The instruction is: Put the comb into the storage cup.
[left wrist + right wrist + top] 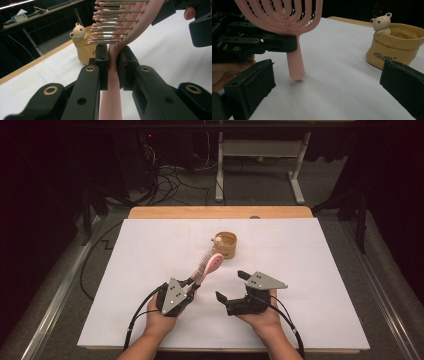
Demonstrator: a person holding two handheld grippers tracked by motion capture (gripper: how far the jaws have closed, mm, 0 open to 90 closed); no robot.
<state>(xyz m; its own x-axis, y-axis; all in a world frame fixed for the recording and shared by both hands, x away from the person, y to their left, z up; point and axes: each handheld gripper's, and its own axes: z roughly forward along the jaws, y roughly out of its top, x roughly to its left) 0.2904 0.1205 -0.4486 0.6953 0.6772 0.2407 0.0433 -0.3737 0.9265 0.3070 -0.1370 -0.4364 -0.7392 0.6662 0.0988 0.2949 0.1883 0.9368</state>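
The left gripper (192,282) sits low over the near part of the white table (150,245), angled forward and to the right, with the person's left hand (159,317) cupped underneath it and the forearm coming in from the near edge. Its jaws are closed tight on the handle of a pink hairbrush (210,265); in the left gripper view the two black pads press flat against either side of the slim pink stem (113,72), just below where the head widens.

The right gripper (231,286) rests beside it, a little to the right and apart from the brush, carried on the right hand (262,312) with the palm turned up. Its jaws stand wide apart and hold nothing; in the right gripper view they frame the scene from either side with bare table between them.

The brush is held off the table, tilted away from the person, head up and forward. The head is an open, vented shape of curved pink ribs (284,15), and its thin metal-looking bristles with pale rounded tips (110,25) point to the left. The rounded end of the handle (295,72) hangs just above the table surface.

Beyond the brush head, near the middle of the table, stands a small tan pot (226,245) with a little cream bear figure (382,23) peeking over its rim and dark lettering on its side.
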